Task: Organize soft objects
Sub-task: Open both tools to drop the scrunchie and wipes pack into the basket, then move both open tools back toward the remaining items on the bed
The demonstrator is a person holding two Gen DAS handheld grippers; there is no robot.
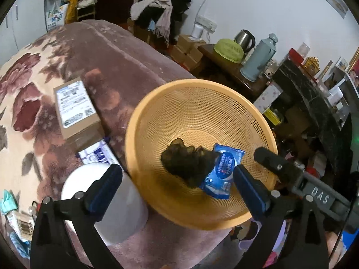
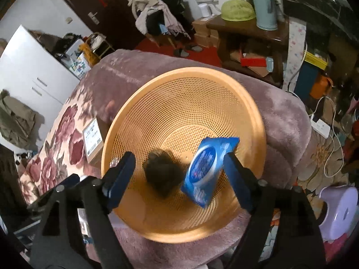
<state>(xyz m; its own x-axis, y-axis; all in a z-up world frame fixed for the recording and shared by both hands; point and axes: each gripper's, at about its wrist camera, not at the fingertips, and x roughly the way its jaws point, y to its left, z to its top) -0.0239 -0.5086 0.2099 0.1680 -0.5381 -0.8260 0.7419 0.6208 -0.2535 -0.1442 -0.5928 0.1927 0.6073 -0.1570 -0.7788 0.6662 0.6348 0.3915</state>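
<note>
An orange mesh basket [image 1: 143, 116] [image 2: 253, 103] sits on a plush floral blanket. Inside it lie a dark brown fuzzy bundle [image 1: 186, 163] [image 2: 162, 171] and, beside that, a blue pack of wipes [image 1: 221, 174] [image 2: 206, 168] tilted on edge. My left gripper [image 1: 177, 174] is open over the basket's near side, its pads wide apart and pressing on nothing. My right gripper [image 2: 178, 159] is open too; the blue pack sits between its fingers, close to the right finger [image 2: 235, 174], and the left pad stands clear of it. One right finger [image 1: 267, 159] shows in the left wrist view at the basket's right rim.
A white round tub [image 1: 105, 201] stands left of the basket, with a labelled cardboard box [image 1: 76, 107] [image 2: 93, 136] and a blue-and-white pack [image 1: 98, 154] behind it. Past the bed edge are a wooden side table [image 2: 246, 29] with flasks, cables, and clutter on the floor.
</note>
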